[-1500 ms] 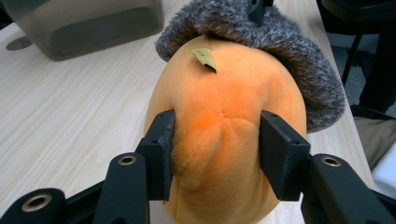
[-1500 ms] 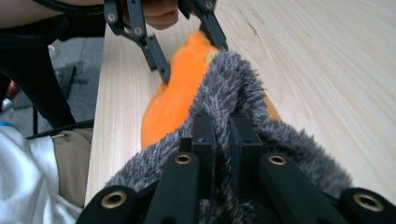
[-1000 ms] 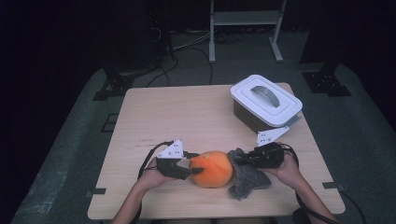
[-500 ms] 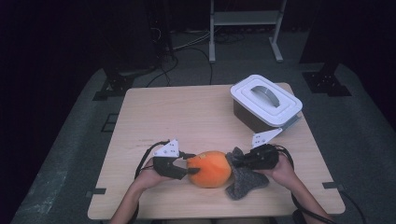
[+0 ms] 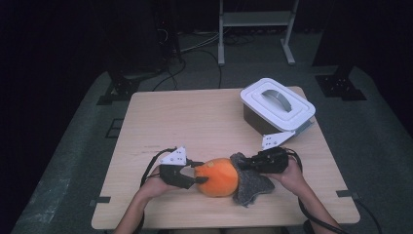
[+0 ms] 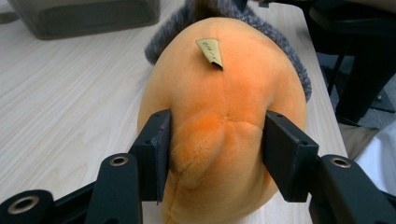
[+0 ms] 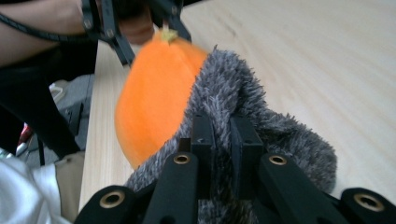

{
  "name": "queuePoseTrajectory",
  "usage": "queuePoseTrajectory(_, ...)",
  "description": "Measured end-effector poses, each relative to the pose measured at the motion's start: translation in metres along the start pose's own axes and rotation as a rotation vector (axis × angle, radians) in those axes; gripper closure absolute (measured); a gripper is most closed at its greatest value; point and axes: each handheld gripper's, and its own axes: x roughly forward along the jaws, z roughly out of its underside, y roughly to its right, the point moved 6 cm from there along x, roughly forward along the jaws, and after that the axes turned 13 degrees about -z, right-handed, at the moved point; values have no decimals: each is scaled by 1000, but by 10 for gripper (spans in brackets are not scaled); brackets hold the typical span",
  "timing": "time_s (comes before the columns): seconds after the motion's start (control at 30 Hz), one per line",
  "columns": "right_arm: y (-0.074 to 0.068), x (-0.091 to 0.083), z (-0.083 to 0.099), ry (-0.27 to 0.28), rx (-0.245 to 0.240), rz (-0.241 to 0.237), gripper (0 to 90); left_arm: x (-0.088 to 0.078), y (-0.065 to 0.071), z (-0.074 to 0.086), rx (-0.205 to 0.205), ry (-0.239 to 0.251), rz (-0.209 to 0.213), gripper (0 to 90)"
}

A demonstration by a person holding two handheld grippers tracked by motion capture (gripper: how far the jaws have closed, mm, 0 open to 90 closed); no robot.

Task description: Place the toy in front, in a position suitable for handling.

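An orange plush toy (image 5: 216,178) lies near the table's front edge, with a small paper tag (image 6: 210,51) on top. A grey furry cloth (image 5: 251,187) wraps its right end. My left gripper (image 5: 197,173) comes in from the left and is shut on the plush's near end. In the left gripper view the left gripper (image 6: 217,144) pinches the plush (image 6: 224,93) into a bulge between its pads. My right gripper (image 5: 243,165) reaches in from the right. In the right gripper view the right gripper (image 7: 222,133) is shut on a fold of the grey cloth (image 7: 243,93), with the plush (image 7: 154,98) behind it.
A dark bin with a white handled lid (image 5: 277,105) stands at the table's back right. The wooden tabletop (image 5: 195,122) is bare behind the plush. A metal stand (image 5: 253,29) and cables are on the floor beyond the table.
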Motion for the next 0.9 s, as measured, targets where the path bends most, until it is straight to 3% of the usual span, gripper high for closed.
queuePoseTrajectory(0.07,2,0,4,0,18,-14,810,-1,0,1,-3,-2,2,457)
queuePoseTrajectory(0.3,12,-3,27,-77,68,23,809,-3,-3,3,-25,2,5,447)
queuePoseTrajectory(0.37,10,-6,24,-66,61,32,809,-3,-4,3,-27,3,2,443)
queuePoseTrajectory(0.53,-7,-4,-2,13,-18,6,808,1,-3,1,-31,11,1,438)
queuePoseTrajectory(0.6,-8,1,-3,-6,-28,3,807,1,-2,1,-24,10,-1,437)
queuePoseTrajectory(0.7,-3,2,4,-9,1,-7,807,1,-2,0,-26,9,-8,437)
queuePoseTrajectory(0.9,7,-2,20,-65,47,31,806,2,-4,-1,-47,13,-12,439)
